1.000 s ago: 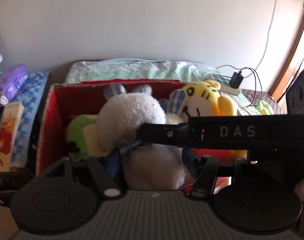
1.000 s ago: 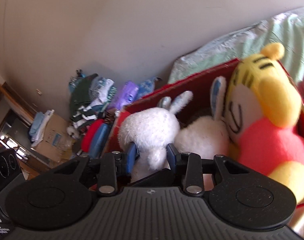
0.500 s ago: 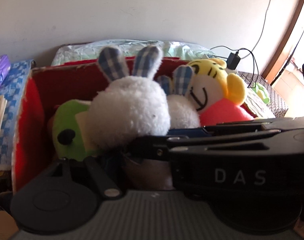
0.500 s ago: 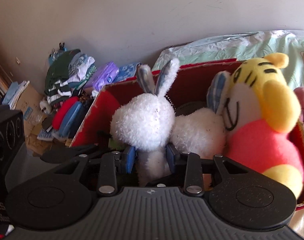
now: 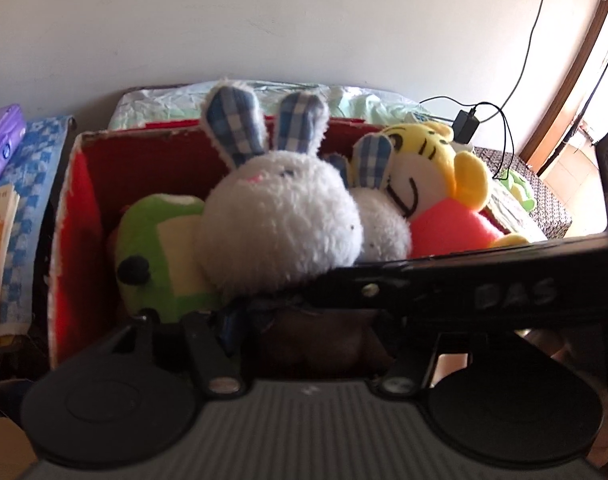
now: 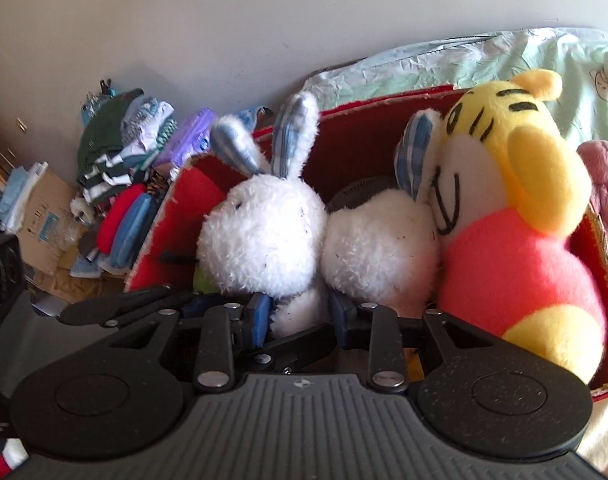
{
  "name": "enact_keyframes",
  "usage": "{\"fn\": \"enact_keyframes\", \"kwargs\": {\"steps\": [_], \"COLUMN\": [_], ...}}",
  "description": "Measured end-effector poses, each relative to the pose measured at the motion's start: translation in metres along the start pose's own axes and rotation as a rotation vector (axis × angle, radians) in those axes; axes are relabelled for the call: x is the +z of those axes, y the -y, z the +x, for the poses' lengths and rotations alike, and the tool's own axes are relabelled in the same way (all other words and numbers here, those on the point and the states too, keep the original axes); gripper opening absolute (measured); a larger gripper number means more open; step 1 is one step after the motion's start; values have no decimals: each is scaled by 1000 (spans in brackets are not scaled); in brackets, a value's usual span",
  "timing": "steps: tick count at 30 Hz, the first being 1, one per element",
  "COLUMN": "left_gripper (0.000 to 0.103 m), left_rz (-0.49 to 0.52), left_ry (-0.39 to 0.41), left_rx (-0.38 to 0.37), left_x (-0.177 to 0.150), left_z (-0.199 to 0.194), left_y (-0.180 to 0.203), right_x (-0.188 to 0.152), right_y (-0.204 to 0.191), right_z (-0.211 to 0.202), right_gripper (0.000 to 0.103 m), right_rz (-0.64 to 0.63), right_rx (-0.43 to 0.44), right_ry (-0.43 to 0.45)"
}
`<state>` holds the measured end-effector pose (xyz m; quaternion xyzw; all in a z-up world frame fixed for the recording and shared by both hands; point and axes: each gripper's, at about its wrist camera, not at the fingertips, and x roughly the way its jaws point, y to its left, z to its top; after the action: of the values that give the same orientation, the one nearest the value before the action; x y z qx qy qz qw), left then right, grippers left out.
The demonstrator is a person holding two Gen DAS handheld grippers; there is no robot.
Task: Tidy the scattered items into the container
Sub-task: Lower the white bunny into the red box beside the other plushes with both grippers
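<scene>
Red cardboard box (image 5: 76,208) is the biggest thing in front of me and it's the container for this job, sitting against a pale green bedsheet (image 6: 504,60) by the wall. It's already packed. The yellow tiger plush (image 6: 512,208) in a pink top leans on the right wall, a green frog plush (image 5: 152,248) is wedged at the left end, and a second white bunny (image 6: 376,248) is squeezed in between, only one checked ear poking up.

The one I'm handling is the white bunny plush (image 6: 264,236) with blue checked ears. My right gripper (image 6: 300,316) is clenched on its lower body, blue pads pressing the fluff from both sides, so the head sits upright over the near edge of the box, touching its twin. My guess is I'm holding it low so the head can nestle into the gap between frog and twin.

My left gripper (image 5: 304,320) sits right under the bunny's chin, but the right tool crosses in front of it, so I can't tell if it's gripping anything.

Off to the side there's a pile of folded clothes (image 6: 116,160).
</scene>
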<state>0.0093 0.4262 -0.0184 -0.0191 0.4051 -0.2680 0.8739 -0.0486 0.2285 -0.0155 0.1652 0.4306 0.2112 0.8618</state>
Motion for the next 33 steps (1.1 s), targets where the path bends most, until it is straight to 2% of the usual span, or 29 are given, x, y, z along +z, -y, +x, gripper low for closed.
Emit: {"fn": "enact_keyframes", "kwargs": {"steps": [8,12,14,16,19,23,28,33], "left_gripper": [65,66,66,65,63,67,73,76], "left_rz": [16,25,20,1,-14,4,16,15], "left_ry": [-10,-28,-28,-24,-22,-32,-41,-46], "left_rx": [10,17,20,11,4,18,26,30], "left_x": [2,3,3,3,2,2,3,6], "left_z": [-6,-1,-1,-3,-5,3,13,18], "left_y": [-5,-2,-4,-9,-13,-3,11,10], "right_x": [10,17,17,17,20,20,13,15], "right_y": [3,-11,-18,-21,-7,13,-1,5], "right_z": [-33,-23,-15,-7,-1,2,-4,1], "right_gripper": [32,30,31,30,33,35,35,35], "right_rz": [11,-38,-90,-132,-107,-19,-104,-86], "right_rx": [103,178,157,86,48,84,37,48], "right_ry": [162,169,170,166,144,117,132,126]}}
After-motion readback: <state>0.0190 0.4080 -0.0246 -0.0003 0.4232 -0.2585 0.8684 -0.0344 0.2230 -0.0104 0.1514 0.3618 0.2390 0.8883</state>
